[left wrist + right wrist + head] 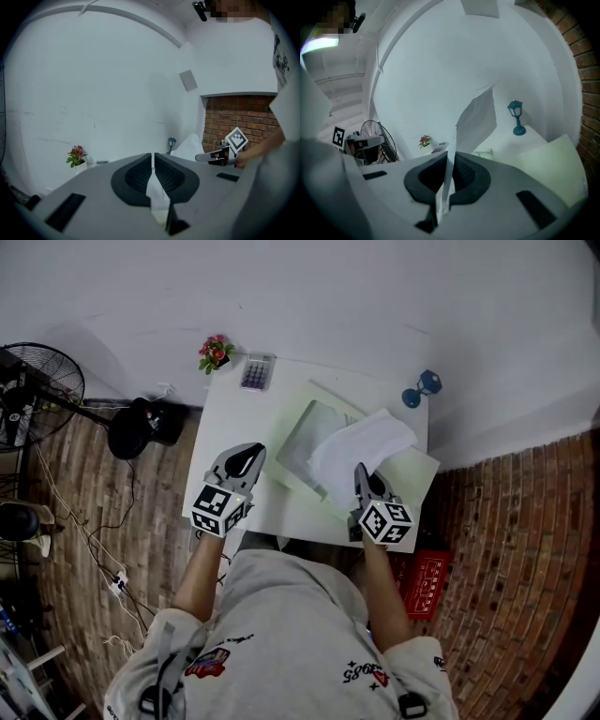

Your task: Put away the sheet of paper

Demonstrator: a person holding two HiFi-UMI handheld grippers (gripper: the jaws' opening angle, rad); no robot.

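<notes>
Sheet of paper [364, 444]: pinched in right tool [450, 159]; left tool [153, 159] pressed together. Advised: lower it flat into the folder [418, 471].

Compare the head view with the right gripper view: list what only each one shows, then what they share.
Only the head view: the red crate on the floor. Only the right gripper view: the right claw close up, pads shut on the sheet of paper. Both: that sheet, the green folder, blue lamp, flowers, calculator, fan and left claw.
</notes>
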